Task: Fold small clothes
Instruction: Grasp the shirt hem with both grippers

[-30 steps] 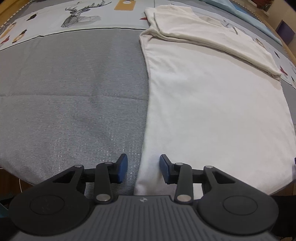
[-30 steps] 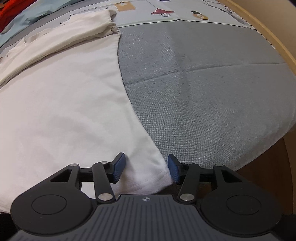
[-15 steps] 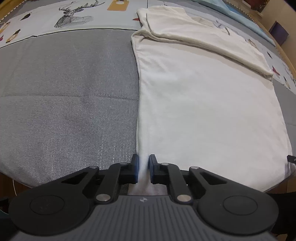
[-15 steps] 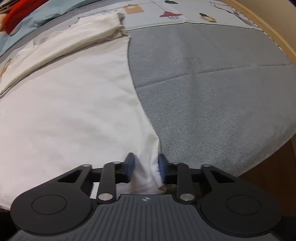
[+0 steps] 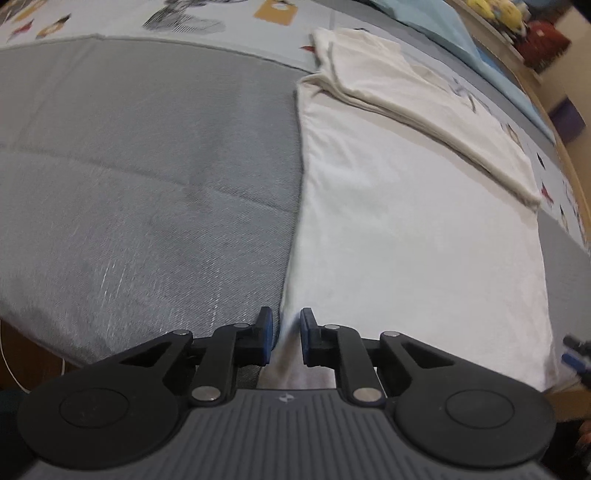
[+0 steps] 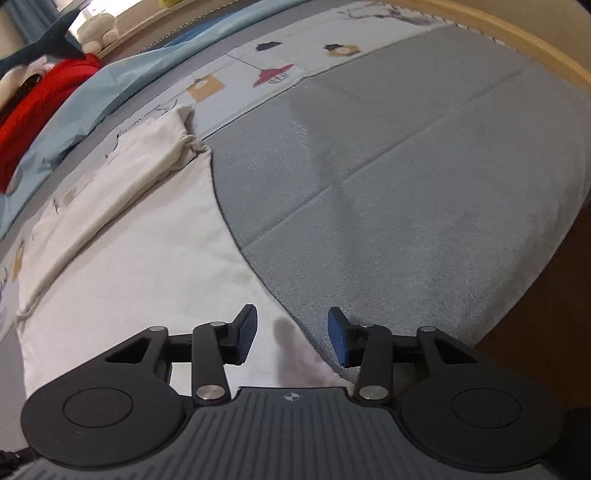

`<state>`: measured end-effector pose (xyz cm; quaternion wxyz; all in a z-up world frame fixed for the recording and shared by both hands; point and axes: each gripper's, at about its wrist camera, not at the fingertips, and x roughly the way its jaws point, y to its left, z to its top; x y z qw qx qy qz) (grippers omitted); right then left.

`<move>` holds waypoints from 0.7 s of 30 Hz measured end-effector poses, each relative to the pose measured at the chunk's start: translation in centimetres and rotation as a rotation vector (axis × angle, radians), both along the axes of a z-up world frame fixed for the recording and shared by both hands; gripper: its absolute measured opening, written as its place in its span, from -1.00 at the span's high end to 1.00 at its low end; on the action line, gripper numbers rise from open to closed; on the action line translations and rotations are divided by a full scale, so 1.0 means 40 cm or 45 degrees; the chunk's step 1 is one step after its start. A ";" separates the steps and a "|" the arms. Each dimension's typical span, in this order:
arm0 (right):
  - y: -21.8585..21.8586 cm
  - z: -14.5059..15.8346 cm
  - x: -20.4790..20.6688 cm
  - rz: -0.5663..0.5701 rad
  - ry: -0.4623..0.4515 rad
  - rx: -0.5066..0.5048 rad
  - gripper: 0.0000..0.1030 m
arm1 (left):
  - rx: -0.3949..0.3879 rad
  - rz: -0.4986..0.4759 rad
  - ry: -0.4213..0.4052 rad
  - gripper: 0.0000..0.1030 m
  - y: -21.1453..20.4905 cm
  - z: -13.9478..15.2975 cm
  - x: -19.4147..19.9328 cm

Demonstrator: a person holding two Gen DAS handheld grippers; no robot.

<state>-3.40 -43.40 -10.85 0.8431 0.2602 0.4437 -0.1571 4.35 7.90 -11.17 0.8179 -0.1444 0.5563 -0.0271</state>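
A white garment (image 5: 406,221) lies flat on a grey mat (image 5: 147,166), its far part folded over into a thick band (image 5: 424,99). My left gripper (image 5: 286,334) is shut on the garment's near left corner, with the cloth pinched between the blue pads. In the right wrist view the same garment (image 6: 147,266) fills the left side. My right gripper (image 6: 291,338) is open, its jaws wide apart over the near right corner (image 6: 306,362), which lies loose on the mat.
The mat's printed pale strip (image 6: 277,74) runs along the far side. A light blue blanket (image 6: 110,85), a red cloth (image 6: 44,99) and soft toys (image 6: 96,29) lie beyond it. A wooden edge (image 6: 517,48) curves on the right. The mat's near edge drops off by my grippers.
The left gripper closed on the near left corner and has lifted slightly. The right gripper first narrowed around the near right corner, then opened wide; the corner lies free.
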 end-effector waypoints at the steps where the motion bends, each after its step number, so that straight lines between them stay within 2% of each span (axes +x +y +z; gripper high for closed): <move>1: 0.004 -0.009 0.000 0.016 0.042 -0.025 0.14 | -0.007 0.010 0.017 0.67 0.003 -0.004 0.000; 3: 0.012 -0.031 0.008 0.040 0.137 -0.061 0.14 | 0.004 0.014 0.045 0.59 0.008 -0.009 -0.004; 5: 0.021 -0.045 0.016 0.080 0.184 -0.061 0.14 | 0.017 0.010 0.078 0.58 0.009 -0.016 -0.009; 7: 0.038 -0.044 0.024 0.135 0.198 -0.106 0.12 | 0.016 0.002 0.090 0.58 0.009 -0.018 -0.015; 13: 0.069 -0.048 0.028 0.207 0.219 -0.133 0.10 | 0.039 -0.077 0.105 0.58 -0.011 -0.021 -0.035; 17: 0.091 -0.049 0.026 0.253 0.225 -0.172 0.23 | 0.089 -0.146 0.099 0.58 -0.039 -0.024 -0.046; 21: 0.089 -0.046 0.020 0.248 0.218 -0.167 0.42 | 0.113 -0.140 0.090 0.76 -0.036 -0.023 -0.054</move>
